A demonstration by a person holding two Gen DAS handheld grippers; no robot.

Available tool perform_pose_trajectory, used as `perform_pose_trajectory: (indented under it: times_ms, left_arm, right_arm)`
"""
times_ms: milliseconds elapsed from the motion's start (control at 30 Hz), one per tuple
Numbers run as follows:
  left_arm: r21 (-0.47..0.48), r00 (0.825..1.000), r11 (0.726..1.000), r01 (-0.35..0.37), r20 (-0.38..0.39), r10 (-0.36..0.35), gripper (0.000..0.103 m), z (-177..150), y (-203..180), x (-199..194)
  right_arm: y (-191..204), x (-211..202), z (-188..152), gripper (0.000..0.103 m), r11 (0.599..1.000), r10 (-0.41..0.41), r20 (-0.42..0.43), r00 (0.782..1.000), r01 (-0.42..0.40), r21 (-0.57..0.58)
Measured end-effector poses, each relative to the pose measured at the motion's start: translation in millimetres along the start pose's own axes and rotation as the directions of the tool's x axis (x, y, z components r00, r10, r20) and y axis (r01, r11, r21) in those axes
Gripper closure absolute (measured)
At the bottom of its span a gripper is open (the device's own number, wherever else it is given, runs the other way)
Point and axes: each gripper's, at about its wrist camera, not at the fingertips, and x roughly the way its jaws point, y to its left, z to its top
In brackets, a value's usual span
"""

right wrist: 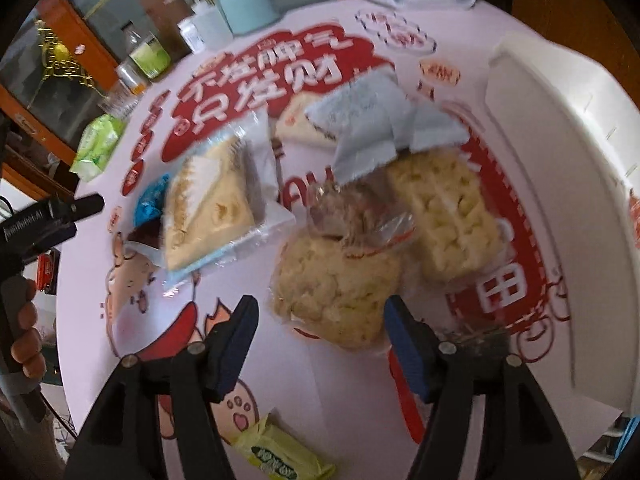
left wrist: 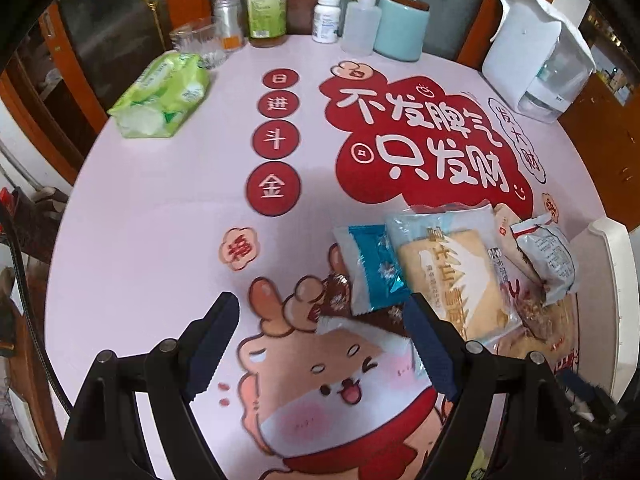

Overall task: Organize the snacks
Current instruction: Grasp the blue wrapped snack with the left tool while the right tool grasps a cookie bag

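A pile of snack packets lies on the pink printed table [left wrist: 160,208]. In the left wrist view I see a blue packet [left wrist: 376,268], a sandwich-cake packet [left wrist: 452,276] and a grey-white packet [left wrist: 550,260]. My left gripper [left wrist: 322,320] is open and empty, just short of the blue packet. In the right wrist view my right gripper [right wrist: 320,320] is open, its fingers either side of a round puffed-rice cake [right wrist: 336,292]. Beyond lie a rectangular rice cake [right wrist: 444,208], the sandwich-cake packet [right wrist: 216,204], a grey packet [right wrist: 372,120] and a small yellow packet [right wrist: 280,456]. The left gripper [right wrist: 86,204] shows at the left edge.
A white tray [right wrist: 560,184] stands at the table's right; its rim also shows in the left wrist view [left wrist: 612,300]. A green wet-wipe pack [left wrist: 160,94], bottles and jars [left wrist: 266,4], a teal canister [left wrist: 402,26] and a white water pitcher [left wrist: 536,52] stand along the far edge.
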Motion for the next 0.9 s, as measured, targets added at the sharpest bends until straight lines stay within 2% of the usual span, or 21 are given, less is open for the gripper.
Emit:
perform_pose_trajectory:
  times_ms: [100,267,333,500,567,833,900]
  left_arm:
    - [0.012,1.000,1.000,-0.010,-0.021,0.010,0.020,8,-10,16]
    - [0.034,0.997,0.999,-0.026,-0.070,0.028,0.020,20,-21,44]
    - [0.036,0.995,0.999,-0.040,-0.094,0.043,0.020,24,-23,55]
    - [0.039,0.987,0.998,-0.055,-0.149,0.060,0.020,31,-29,78]
    - [0.043,0.986,0.998,-0.056,-0.156,0.062,0.020,32,-30,83]
    - [0.056,0.980,0.994,-0.096,-0.167,0.104,0.020,38,-35,95]
    - [0.058,0.980,0.994,-0.094,-0.169,0.102,0.025,38,-35,97]
  right_arm:
    - [3,5,1,0.027,1.000,-0.010,0.008,1.000,0.010,-0.008]
    - [0,12,6,0.026,0.999,-0.052,0.011,0.999,0.052,-0.001]
    - [-4,14,8,0.022,0.999,-0.042,0.007,0.999,0.042,0.016]
    - [-13,30,9,0.019,0.997,0.007,-0.050,0.999,-0.003,0.081]
    - [-8,31,11,0.018,0.997,-0.009,-0.039,0.999,0.011,0.071]
    - [-1,33,11,0.020,0.997,-0.052,-0.023,0.998,0.053,0.053]
    - [0,34,11,0.022,0.997,-0.059,-0.018,0.998,0.060,0.044]
